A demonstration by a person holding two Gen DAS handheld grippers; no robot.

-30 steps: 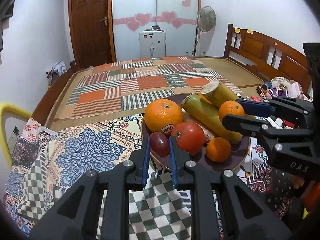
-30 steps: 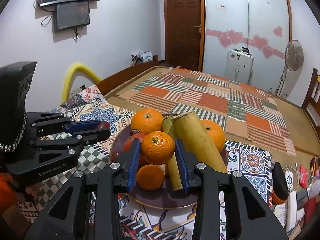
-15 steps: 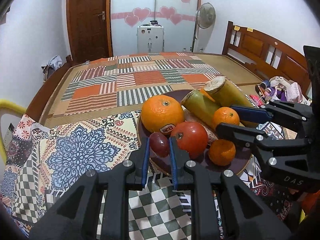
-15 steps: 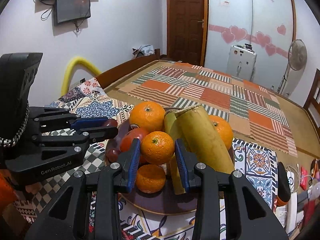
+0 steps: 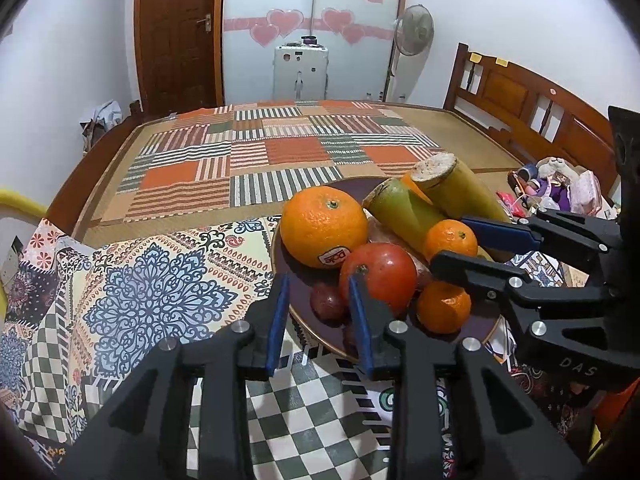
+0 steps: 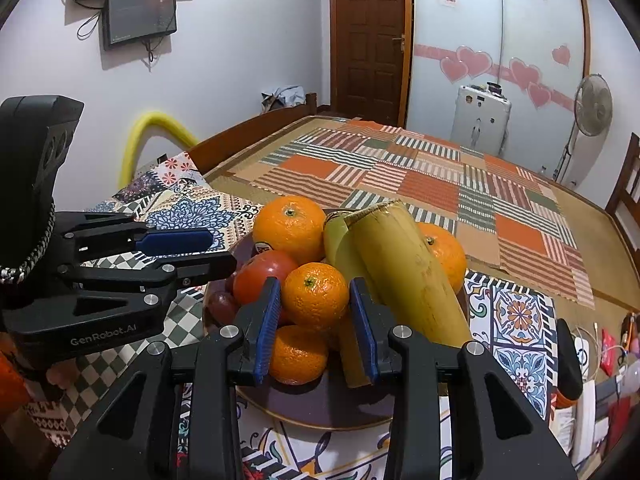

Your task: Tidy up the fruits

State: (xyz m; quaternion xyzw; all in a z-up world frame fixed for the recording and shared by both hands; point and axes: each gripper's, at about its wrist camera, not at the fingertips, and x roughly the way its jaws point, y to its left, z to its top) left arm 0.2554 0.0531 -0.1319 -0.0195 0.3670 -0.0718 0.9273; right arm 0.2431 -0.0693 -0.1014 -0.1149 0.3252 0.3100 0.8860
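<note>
While piled with fruit on the patterned cloth [image 5: 160, 292], sits a dark plate [image 5: 486, 322]. At its 6 o'clock, right gripper [image 6: 316, 312] clamped on a small orange [image 6: 315, 295]. At 9 o'clock, left gripper [image 5: 318, 312] opening, pads apart from the grape [image 5: 327, 305] lying between them.

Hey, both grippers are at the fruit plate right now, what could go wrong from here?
1. The left gripper is opening its jaws around the dark red fruit, near the rim of the plate; it might roll off.
2. The right gripper is shut on a small mandarin atop the pile, beside a leaning yellow stalk; released there, it could tumble.
</note>
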